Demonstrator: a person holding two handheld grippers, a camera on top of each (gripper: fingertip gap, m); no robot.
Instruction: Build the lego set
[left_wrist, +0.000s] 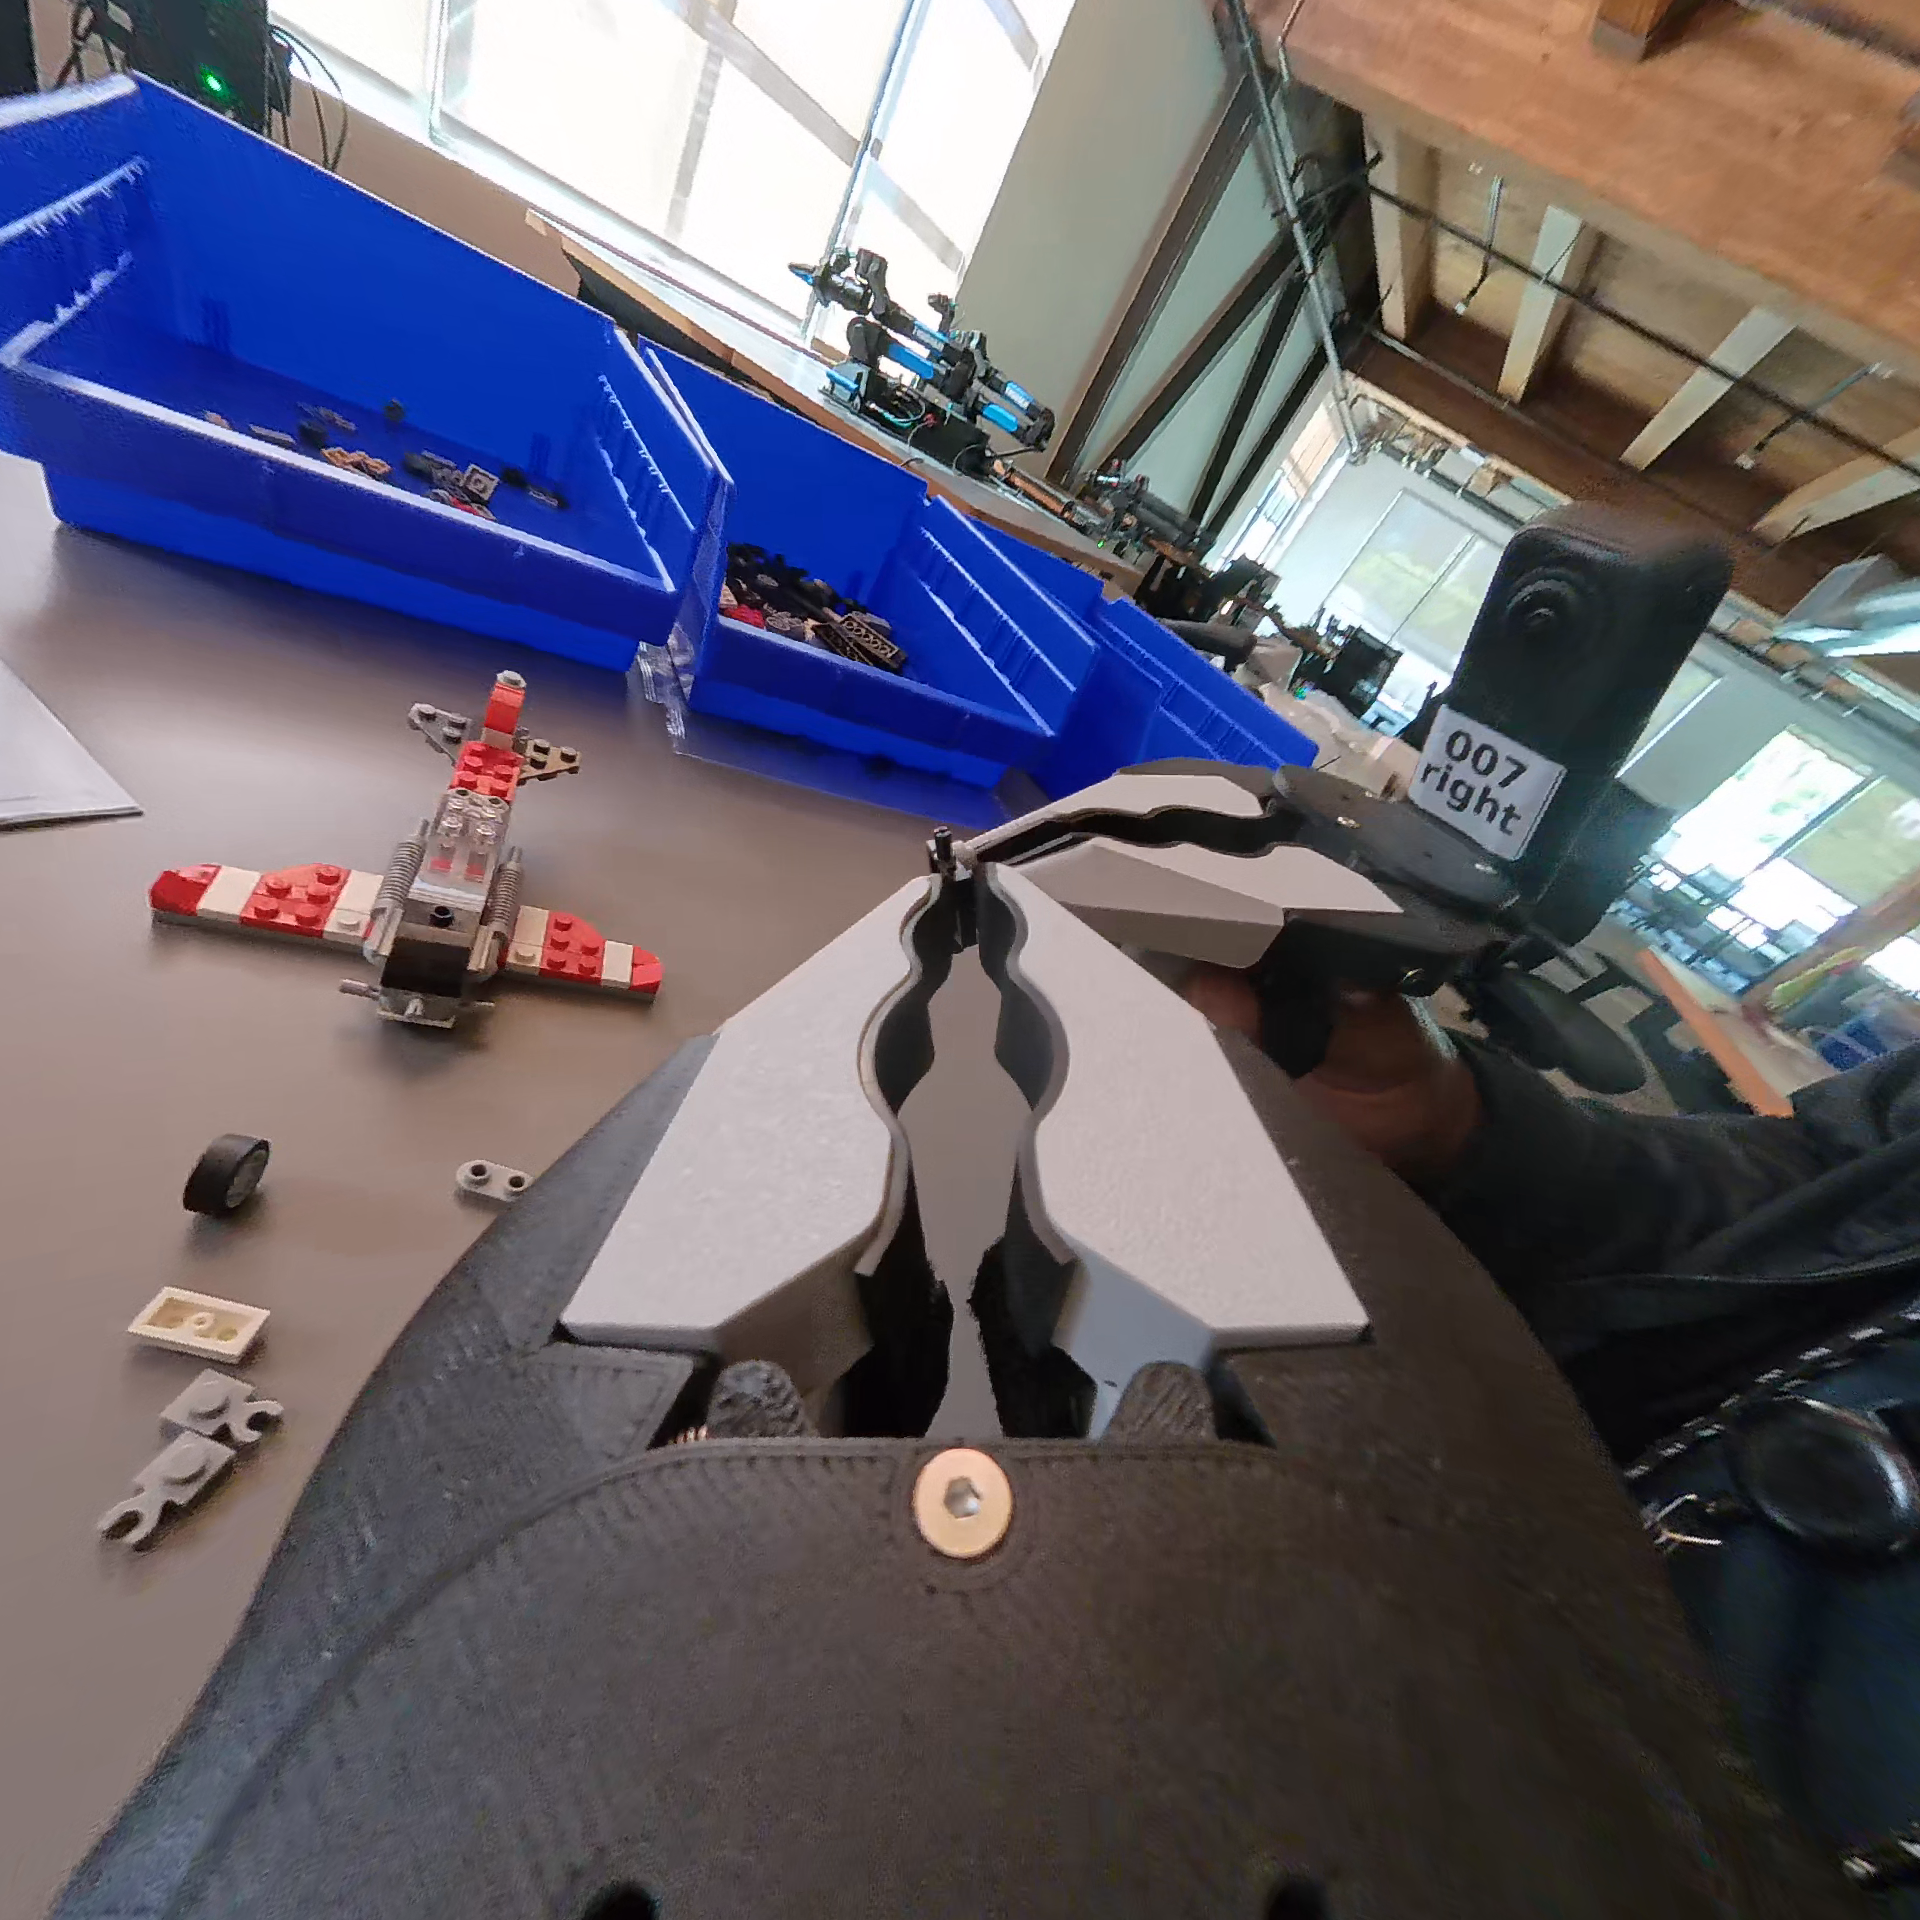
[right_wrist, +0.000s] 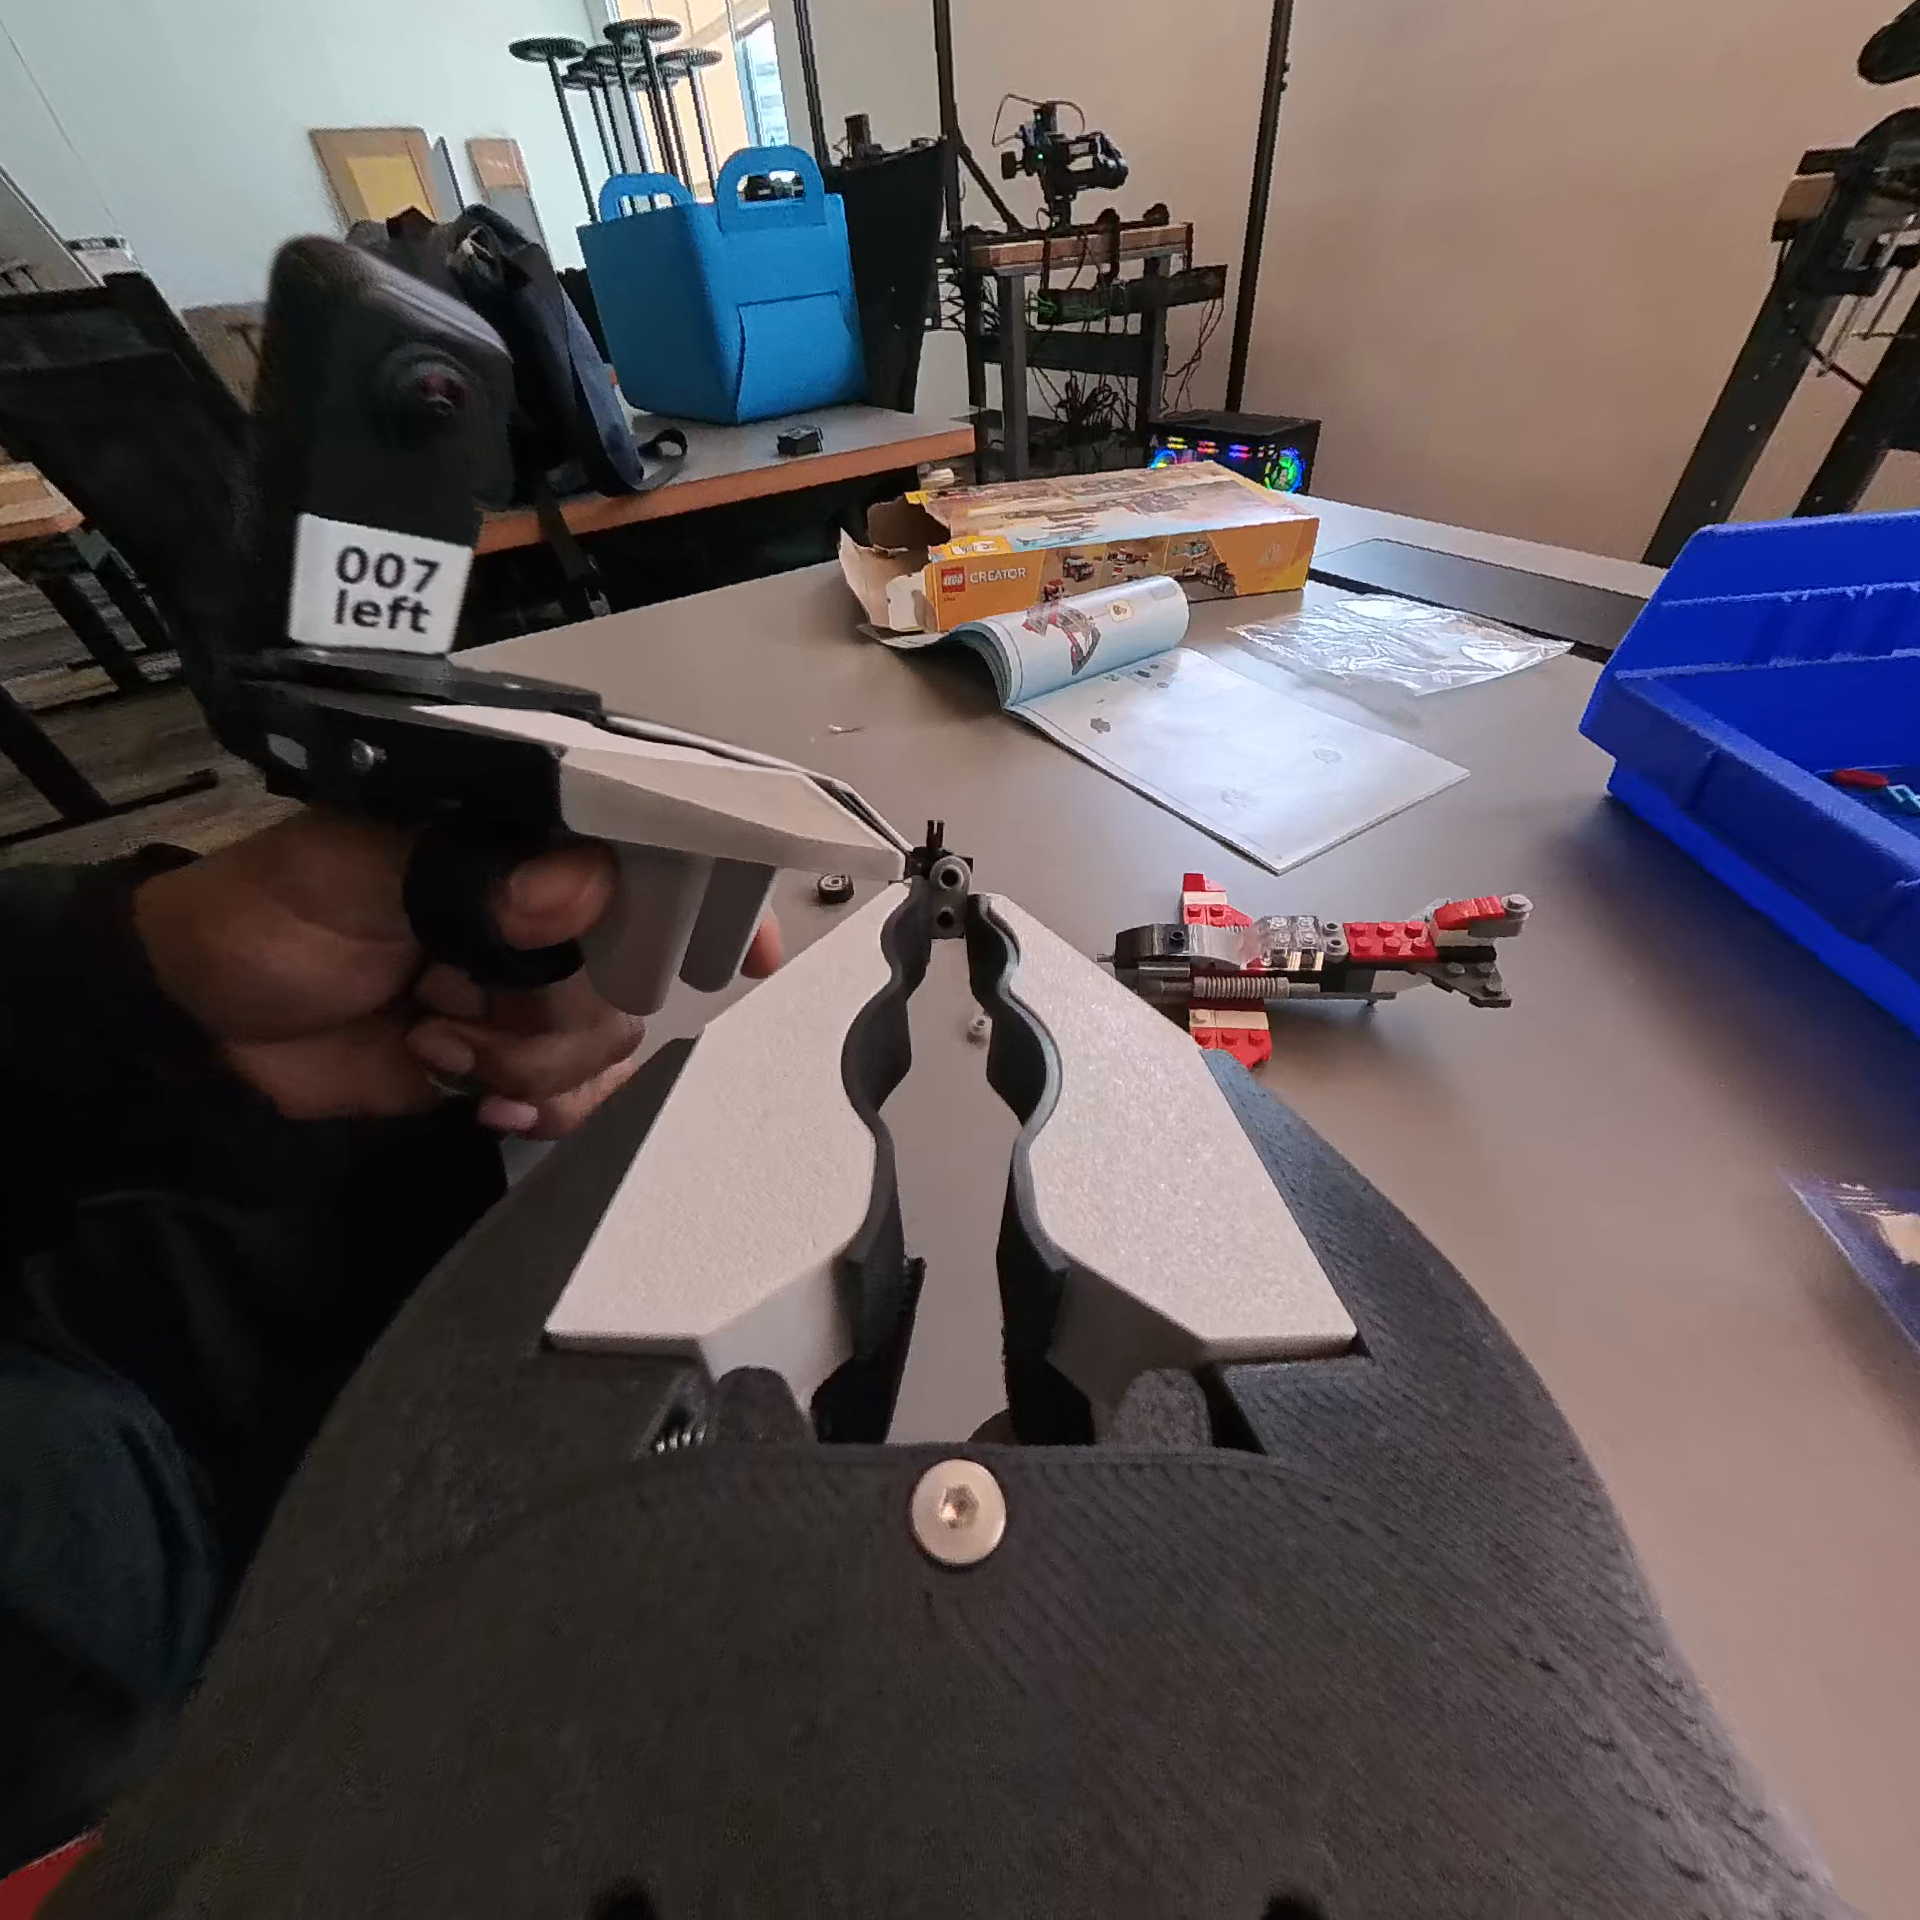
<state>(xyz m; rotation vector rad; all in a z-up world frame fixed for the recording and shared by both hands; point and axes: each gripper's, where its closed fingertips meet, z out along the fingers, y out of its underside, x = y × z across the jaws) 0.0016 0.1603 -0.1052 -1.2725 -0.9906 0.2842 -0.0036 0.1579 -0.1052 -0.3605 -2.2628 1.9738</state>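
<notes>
My left gripper (left_wrist: 961, 899) is shut on a small black Lego piece (left_wrist: 945, 844) and holds it above the table. My right gripper (right_wrist: 945, 914) is shut on a small grey piece with round holes (right_wrist: 948, 885). The two gripper tips meet in mid-air, and the black piece (right_wrist: 935, 831) touches the top of the grey one. The right gripper (left_wrist: 971, 854) comes in from the right in the left wrist view; the left gripper (right_wrist: 914, 862) comes in from the left in the right wrist view. A part-built red, white and grey plane (left_wrist: 447, 904) lies on the table, and it also shows in the right wrist view (right_wrist: 1320, 956).
Loose parts lie near the plane: a black wheel (left_wrist: 227, 1172), a small grey plate (left_wrist: 494, 1179), a tan plate (left_wrist: 200, 1325) and two grey clip plates (left_wrist: 218, 1408). Blue bins (left_wrist: 364, 540) (left_wrist: 852, 717) hold more pieces. The set's box (right_wrist: 1101, 540), open booklet (right_wrist: 1247, 748) and plastic bag (right_wrist: 1392, 644) lie farther back. Left and right tips are no more than a few centimetres apart. From either gripper's tips it is about 15 cm to the black wheel (left_wrist: 227, 1172).
</notes>
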